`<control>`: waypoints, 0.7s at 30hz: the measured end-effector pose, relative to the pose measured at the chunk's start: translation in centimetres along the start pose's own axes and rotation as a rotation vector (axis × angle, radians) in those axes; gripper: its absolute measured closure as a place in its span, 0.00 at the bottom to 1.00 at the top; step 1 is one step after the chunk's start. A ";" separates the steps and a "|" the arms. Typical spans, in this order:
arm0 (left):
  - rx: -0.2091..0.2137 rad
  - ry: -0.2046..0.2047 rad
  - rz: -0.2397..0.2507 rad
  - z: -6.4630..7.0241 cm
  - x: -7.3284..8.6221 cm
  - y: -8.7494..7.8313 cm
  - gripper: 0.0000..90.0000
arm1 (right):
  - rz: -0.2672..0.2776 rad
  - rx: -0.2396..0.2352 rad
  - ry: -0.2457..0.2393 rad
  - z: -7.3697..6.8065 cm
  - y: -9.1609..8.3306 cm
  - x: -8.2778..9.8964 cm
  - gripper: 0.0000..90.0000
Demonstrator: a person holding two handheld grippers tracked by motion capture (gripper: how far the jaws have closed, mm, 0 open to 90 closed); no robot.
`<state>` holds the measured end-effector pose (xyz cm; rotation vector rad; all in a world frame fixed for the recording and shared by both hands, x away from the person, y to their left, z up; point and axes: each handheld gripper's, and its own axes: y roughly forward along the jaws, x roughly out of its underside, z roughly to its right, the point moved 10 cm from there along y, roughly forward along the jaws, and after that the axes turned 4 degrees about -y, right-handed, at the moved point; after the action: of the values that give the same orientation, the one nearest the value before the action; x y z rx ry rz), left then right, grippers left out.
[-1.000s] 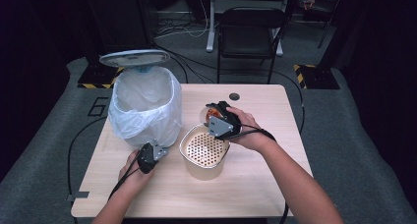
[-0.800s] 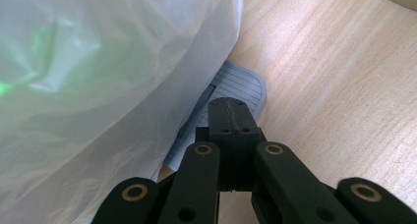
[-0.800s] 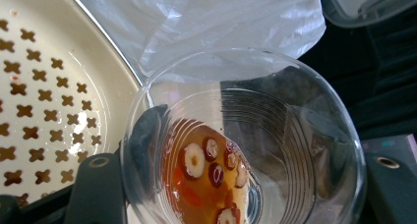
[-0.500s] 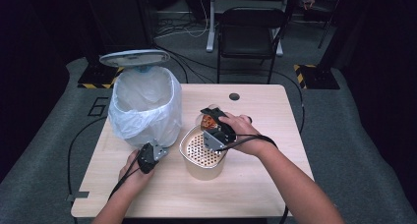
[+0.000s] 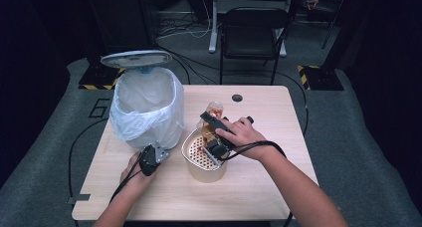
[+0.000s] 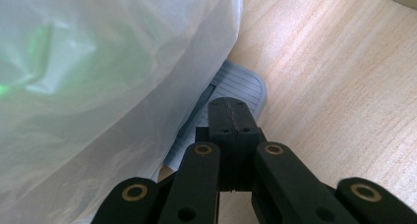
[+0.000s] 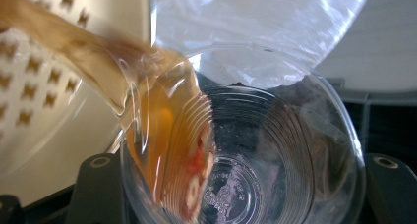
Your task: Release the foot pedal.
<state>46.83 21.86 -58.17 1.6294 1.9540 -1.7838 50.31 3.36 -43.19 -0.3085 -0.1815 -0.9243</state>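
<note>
A clear plastic cup (image 5: 213, 115) is tipped over a cream perforated strainer bowl (image 5: 191, 155) in the middle of the table. My right gripper (image 5: 215, 133) is shut on the cup. In the right gripper view the cup (image 7: 265, 150) lies between the two jaws, and amber liquid (image 7: 162, 150) with red and white bits runs out of it toward the strainer (image 7: 29, 62). My left gripper (image 5: 149, 156) rests shut on the table beside the bin's base. In the left gripper view my left gripper (image 6: 231, 111) points at a grey ribbed pedal (image 6: 238, 84), with nothing between its jaws.
A bin lined with a white bag (image 5: 147, 107) stands at the table's left with its lid (image 5: 135, 58) raised; the bag (image 6: 98, 62) bulges close to my left gripper. The wooden table (image 5: 298, 122) has a cable hole (image 5: 237, 97). A black chair (image 5: 254, 28) stands behind.
My right gripper has carried the cup left from above the table to above the strainer and tipped it, so liquid now pours out. The left gripper has stayed put.
</note>
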 end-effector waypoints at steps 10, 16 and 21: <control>-0.013 0.050 -0.003 -0.4 -0.1 -0.1 1.00 | -0.022 0.035 -0.267 -0.7 -0.3 -0.9 0.38; -0.011 0.052 -0.005 -0.4 -0.1 -0.1 1.00 | -0.043 0.076 -0.280 -0.8 -0.4 -1.0 0.38; -0.012 0.048 -0.002 -0.4 -0.1 -0.1 1.00 | -0.044 0.081 -0.285 -0.5 -0.5 -1.1 0.38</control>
<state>47.07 22.11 -57.91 1.6832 1.9825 -1.7467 49.26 3.67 -43.87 -0.3613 -0.4883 -0.9116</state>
